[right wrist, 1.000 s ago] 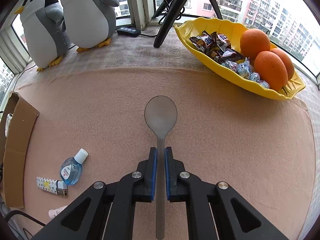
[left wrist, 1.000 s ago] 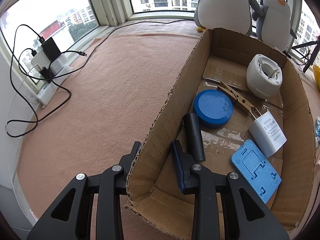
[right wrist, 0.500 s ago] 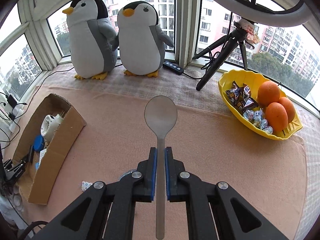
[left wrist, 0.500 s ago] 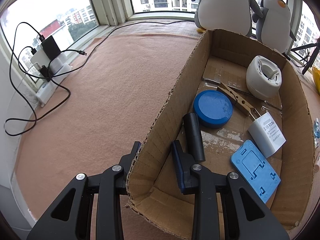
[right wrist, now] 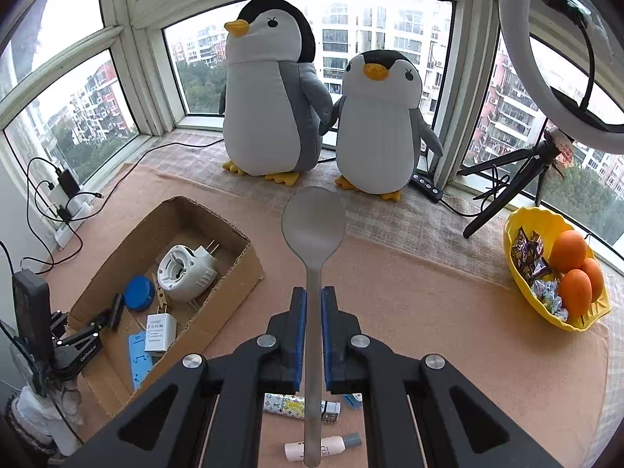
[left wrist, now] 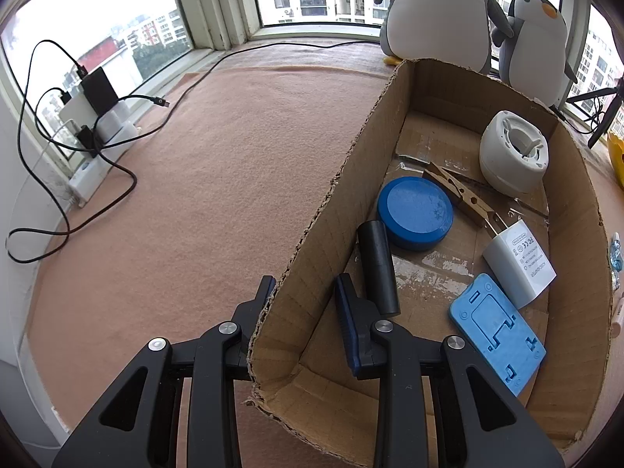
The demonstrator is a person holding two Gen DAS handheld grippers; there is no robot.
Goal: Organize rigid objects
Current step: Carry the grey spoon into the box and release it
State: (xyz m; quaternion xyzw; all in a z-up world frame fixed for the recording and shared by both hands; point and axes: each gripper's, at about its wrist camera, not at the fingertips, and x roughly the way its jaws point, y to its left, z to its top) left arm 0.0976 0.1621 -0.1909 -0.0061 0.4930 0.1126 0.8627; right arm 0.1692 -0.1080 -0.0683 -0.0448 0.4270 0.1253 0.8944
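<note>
My right gripper (right wrist: 311, 304) is shut on the handle of a grey metal spoon (right wrist: 313, 218), held in the air with the bowl pointing forward. An open cardboard box (right wrist: 230, 288) lies low and left in the right wrist view. My left gripper (left wrist: 304, 292) straddles the box's left wall (left wrist: 331, 210), one finger outside and one inside, jaws apart. Inside the box lie a black cylinder (left wrist: 377, 265), a blue round lid (left wrist: 414, 212), a wooden clothespin (left wrist: 456, 195), a white round device (left wrist: 513, 154), a white charger (left wrist: 518, 263) and a blue phone stand (left wrist: 495, 331).
Two plush penguins (right wrist: 273, 89) stand by the window behind the box. A yellow bowl (right wrist: 518, 234) with oranges and sweets sits at right beside a tripod (right wrist: 507, 187). A patterned lighter (right wrist: 284, 405) and small white tube (right wrist: 335, 444) lie below my right gripper. Cables and chargers (left wrist: 89, 117) are far left.
My right gripper has risen and swung left with the spoon, so the box and penguins now show. My left gripper has stayed on the box wall.
</note>
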